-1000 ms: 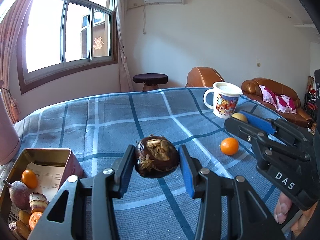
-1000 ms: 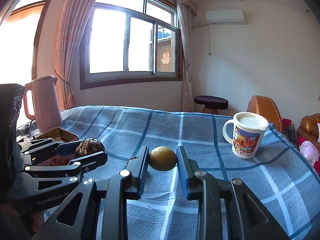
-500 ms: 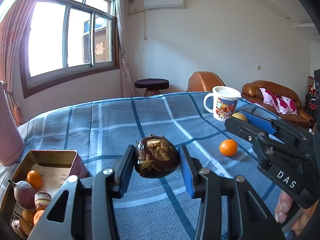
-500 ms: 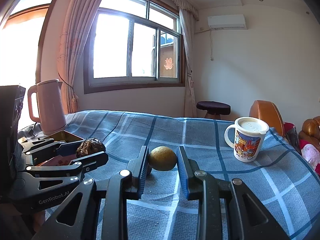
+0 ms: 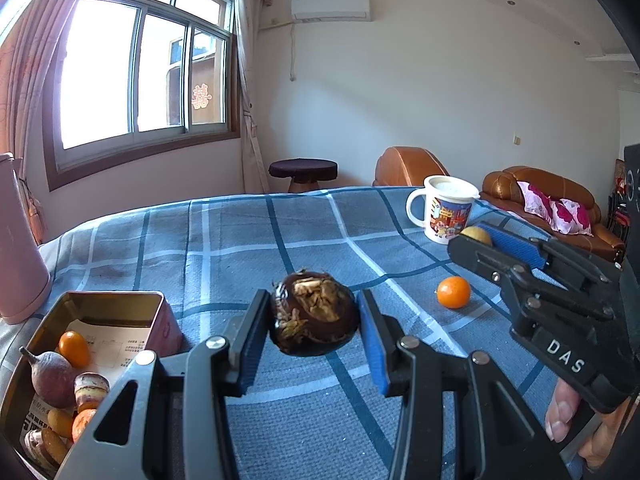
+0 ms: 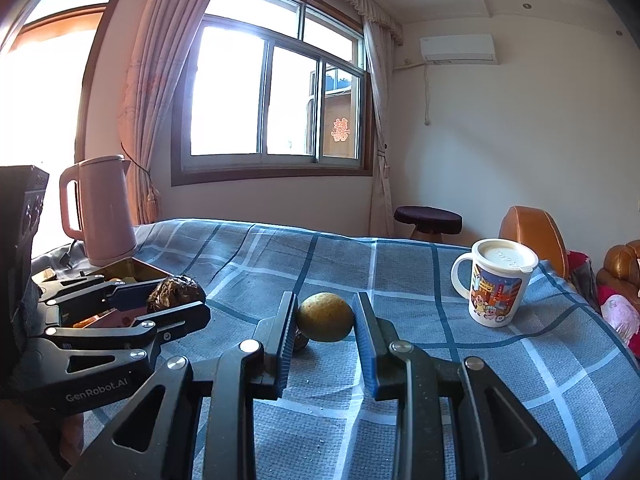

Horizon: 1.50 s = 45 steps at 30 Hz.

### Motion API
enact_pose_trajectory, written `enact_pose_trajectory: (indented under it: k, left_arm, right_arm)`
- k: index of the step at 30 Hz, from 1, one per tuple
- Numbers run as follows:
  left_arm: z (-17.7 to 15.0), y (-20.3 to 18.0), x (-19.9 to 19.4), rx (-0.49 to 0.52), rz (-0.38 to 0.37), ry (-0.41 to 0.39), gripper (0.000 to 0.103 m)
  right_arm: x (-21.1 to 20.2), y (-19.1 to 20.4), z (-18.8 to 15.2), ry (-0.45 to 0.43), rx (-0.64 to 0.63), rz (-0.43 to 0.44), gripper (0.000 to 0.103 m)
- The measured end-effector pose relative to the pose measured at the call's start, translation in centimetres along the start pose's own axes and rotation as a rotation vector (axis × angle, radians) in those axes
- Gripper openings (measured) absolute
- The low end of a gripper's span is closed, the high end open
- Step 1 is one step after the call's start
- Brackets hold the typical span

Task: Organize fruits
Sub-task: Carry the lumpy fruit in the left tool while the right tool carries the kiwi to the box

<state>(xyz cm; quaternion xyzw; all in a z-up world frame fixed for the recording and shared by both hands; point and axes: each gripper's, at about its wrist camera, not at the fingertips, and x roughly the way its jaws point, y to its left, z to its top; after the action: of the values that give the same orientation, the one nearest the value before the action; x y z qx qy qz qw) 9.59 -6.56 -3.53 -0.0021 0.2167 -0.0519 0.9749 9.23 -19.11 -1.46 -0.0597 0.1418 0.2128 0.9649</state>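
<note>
Left tool [image 5: 314,320] clamps a dark, maybe rotten fruit [image 5: 314,318]; right tool [image 6: 325,318] grips a yellow-brown fruit [image 6: 325,317].

Tin [image 5: 158,312] contents cut off at left edge; small dark object [image 6: 301,342] behind finger unidentifiable.

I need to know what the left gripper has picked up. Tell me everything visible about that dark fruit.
The dark fruit is round, glossy brown-black, with dry tan fibrous patches on top. The left gripper is shut on it, a blue pad pressing each side, holding it above the blue checked cloth, clear of it. The tin with other fruit sits to its left. Its underside is hidden.
</note>
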Motion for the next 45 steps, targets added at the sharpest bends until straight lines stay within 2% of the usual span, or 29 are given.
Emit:
enact_pose_trajectory:
  k: [45]
  left_arm:
    - [-1.3,6.1,-4.1,-0.070,0.058,-0.037,0.046]
  right_arm:
    - [1.9,8.2,0.8,0.049,-0.127,0.115,0.030]
